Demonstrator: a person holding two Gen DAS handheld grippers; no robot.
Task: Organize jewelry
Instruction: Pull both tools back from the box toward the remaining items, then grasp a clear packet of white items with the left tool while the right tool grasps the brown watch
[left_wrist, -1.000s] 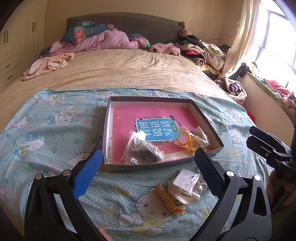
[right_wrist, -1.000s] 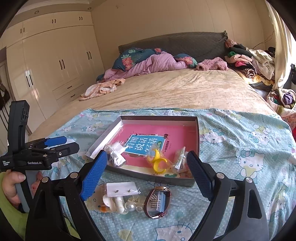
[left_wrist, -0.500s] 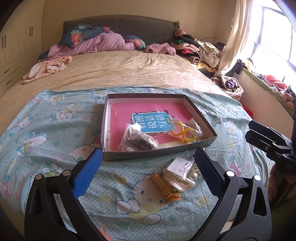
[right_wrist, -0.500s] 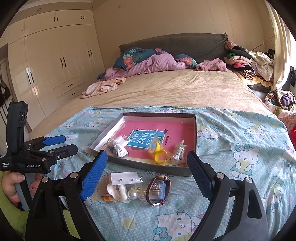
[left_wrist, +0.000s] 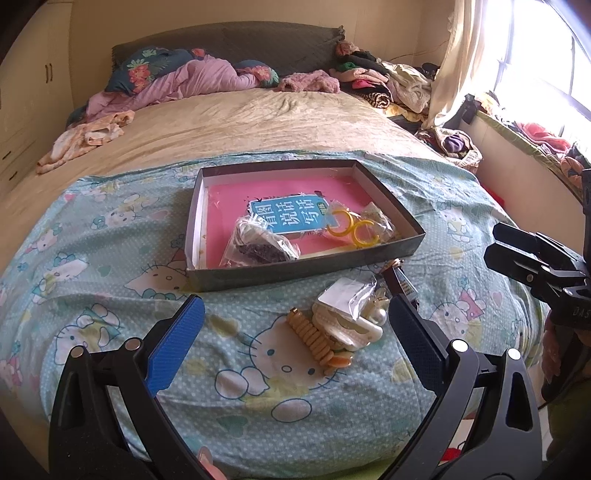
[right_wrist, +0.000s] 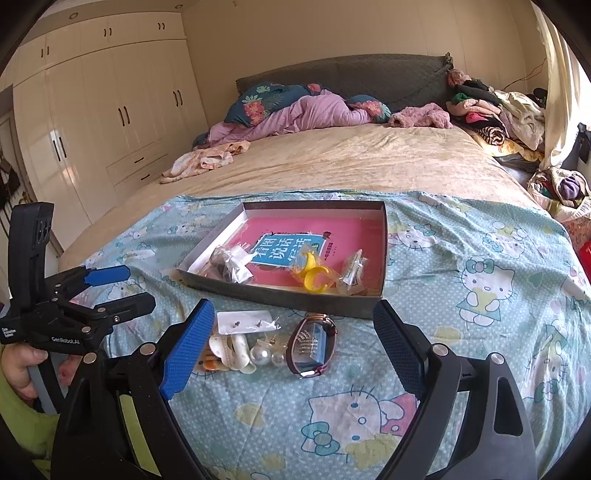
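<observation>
Both grippers hung over the near end of the bed, above the Hello Kitty sheet (right_wrist: 461, 258). The left gripper (left_wrist: 295, 328) had its jaws spread wide, holding nothing; the right gripper (right_wrist: 291, 332) gaped just as wide, also empty. Between them lay the loose jewelry pile (right_wrist: 243, 345): an earring card (right_wrist: 245, 321), pearl earrings (right_wrist: 267, 355) and a bracelet (right_wrist: 312, 345). Just beyond it sat the shallow box (left_wrist: 295, 273), holding bagged pieces and yellow hoops (left_wrist: 354, 230).

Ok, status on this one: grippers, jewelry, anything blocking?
Left gripper and right gripper open, empty. Loose jewelry pile on the sheet, outside the box. Nothing blocking.
</observation>
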